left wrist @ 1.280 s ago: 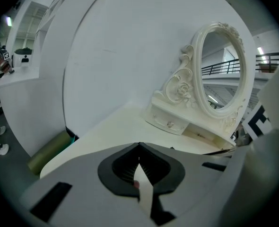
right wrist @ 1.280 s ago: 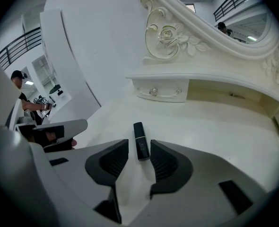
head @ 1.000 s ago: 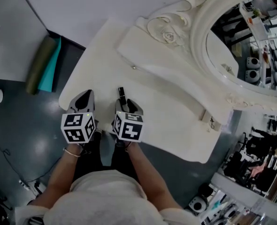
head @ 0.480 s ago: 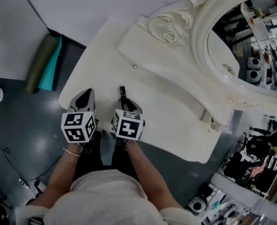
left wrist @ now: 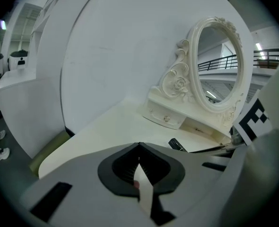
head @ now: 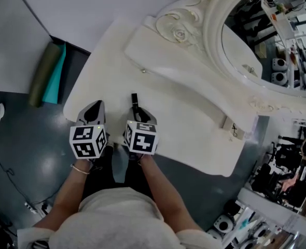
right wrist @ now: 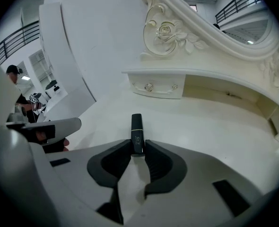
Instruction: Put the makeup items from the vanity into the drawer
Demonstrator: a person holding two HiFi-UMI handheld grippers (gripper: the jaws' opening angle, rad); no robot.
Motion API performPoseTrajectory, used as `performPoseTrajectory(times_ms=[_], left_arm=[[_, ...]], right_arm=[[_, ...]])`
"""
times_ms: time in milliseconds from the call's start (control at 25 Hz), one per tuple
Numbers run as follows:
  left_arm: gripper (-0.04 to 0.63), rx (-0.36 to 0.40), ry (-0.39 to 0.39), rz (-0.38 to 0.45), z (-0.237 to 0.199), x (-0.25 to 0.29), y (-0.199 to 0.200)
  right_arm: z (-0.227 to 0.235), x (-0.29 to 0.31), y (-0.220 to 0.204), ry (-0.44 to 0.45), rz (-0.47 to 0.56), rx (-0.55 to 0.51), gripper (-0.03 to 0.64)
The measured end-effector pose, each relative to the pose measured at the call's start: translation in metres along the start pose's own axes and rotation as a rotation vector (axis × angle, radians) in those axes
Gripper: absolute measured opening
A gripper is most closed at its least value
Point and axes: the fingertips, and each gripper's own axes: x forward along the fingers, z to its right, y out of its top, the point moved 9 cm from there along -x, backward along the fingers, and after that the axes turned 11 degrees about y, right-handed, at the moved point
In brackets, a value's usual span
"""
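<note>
Cream-white vanity top (head: 189, 128) with dark grey floor (head: 18, 139) around it, seen from the head view looking down.

Right gripper (right wrist: 138, 144): the jaws have just been closing and the pads now pinch the near end of a black lipstick tube (right wrist: 136, 126). The tube lies flat on the vanity top and sticks out past the jaw tips toward 12 o'clock. In the head view the same tube (head: 134, 101) shows just ahead of the right gripper (head: 138, 113), near the front edge of the top.

Left gripper (left wrist: 138, 146): jaw tips pressed together, nothing between them. In the head view the left gripper (head: 96, 106) sits at 9 o'clock of the right one, just beside it, over the front-left edge of the top. Its own view catches the tube (left wrist: 177, 144) at 3 o'clock.

Further out, the small drawer (right wrist: 156, 86) is at 12 o'clock of the tube, well apart from it. Its front is closed and its knob (head: 143, 70) shows. An open cubby (right wrist: 224, 96) runs to the right of the drawer.

An oval mirror (head: 267, 40) in a carved cream frame stands at 2 o'clock, behind the drawer shelf.

On the floor at 10 o'clock lies a rolled olive and teal mat (head: 48, 71), against the white wall.
</note>
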Motion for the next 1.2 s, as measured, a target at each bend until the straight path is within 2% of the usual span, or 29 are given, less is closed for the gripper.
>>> performPoseTrajectory(times_ms=[320, 560, 1200], left_arm=[[0.003, 0.044, -0.061, 0.007, 0.035, -0.004, 0.007], [0.003, 0.116, -0.152, 0.024, 0.078, -0.006, 0.014], [0.003, 0.269, -0.327, 0.045, 0.185, -0.004, 0.02]], right_arm=[[0.022, -0.039, 0.001, -0.03, 0.079, 0.062, 0.1], [0.047, -0.072, 0.001, -0.085, 0.151, 0.132, 0.1], [0.12, -0.15, -0.022, -0.22, 0.289, 0.294, 0.1]])
